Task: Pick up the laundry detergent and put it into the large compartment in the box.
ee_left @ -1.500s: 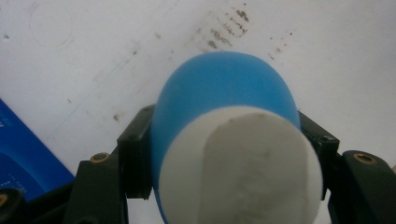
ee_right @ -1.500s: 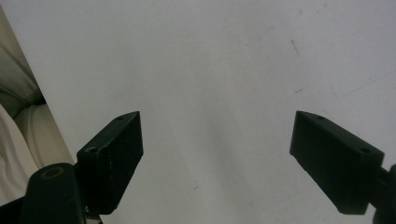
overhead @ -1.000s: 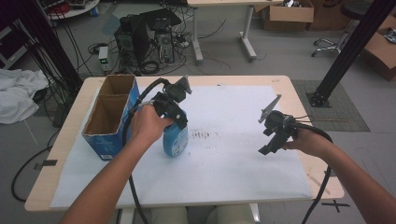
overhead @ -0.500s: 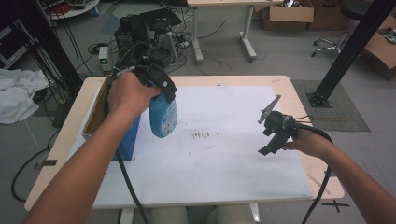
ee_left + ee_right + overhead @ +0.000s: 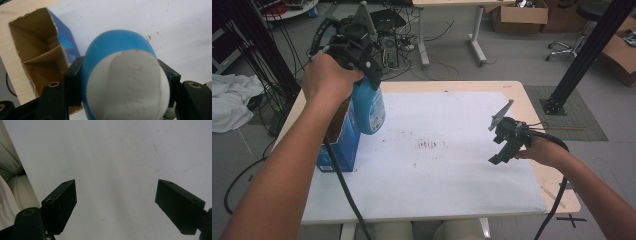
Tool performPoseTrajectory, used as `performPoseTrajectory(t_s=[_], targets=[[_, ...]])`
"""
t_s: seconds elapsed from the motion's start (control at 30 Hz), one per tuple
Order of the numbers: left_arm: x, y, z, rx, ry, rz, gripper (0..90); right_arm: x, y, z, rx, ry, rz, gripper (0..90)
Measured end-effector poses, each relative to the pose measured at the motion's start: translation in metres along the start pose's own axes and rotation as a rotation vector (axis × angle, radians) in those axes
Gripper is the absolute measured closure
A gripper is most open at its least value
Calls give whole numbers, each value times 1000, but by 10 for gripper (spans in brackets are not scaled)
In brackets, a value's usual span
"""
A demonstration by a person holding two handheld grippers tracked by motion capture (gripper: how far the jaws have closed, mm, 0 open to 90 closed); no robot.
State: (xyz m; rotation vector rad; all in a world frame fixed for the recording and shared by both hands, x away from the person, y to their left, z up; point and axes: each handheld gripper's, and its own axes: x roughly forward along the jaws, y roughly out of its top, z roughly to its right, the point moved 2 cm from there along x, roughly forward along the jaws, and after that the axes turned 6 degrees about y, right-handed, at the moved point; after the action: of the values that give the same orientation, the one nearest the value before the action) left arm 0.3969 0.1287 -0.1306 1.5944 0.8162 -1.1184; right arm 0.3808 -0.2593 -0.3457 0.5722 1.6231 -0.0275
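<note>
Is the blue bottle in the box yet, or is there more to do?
Not yet. Done: the left tool has gripped the blue bottle and lifted it off the table. In hand: the bottle hangs in the air beside the open cardboard box. Left, probably: lowering it into a compartment and letting go. The right tool rests open over the white sheet, holding nothing.
</note>
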Motion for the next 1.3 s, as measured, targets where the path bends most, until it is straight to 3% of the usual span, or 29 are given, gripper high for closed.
performPoseTrajectory(t_s=[0.2, 0.63, 1.0, 1.3], targets=[[-10, -2, -22, -55, 17, -8, 379, 0, -1, 0, 0, -1, -2, 174], [-24, -11, -62, -185, 65, 23, 380, -1, 1, 1, 1, -3, 6, 174], [-18, -17, -82, -249, 121, 31, 380, 1, 1, 2, -3, -3, -5, 175], [-3, -27, -93, -267, 147, 30, 380, 1, 0, 3, 11, -4, -7, 175]])
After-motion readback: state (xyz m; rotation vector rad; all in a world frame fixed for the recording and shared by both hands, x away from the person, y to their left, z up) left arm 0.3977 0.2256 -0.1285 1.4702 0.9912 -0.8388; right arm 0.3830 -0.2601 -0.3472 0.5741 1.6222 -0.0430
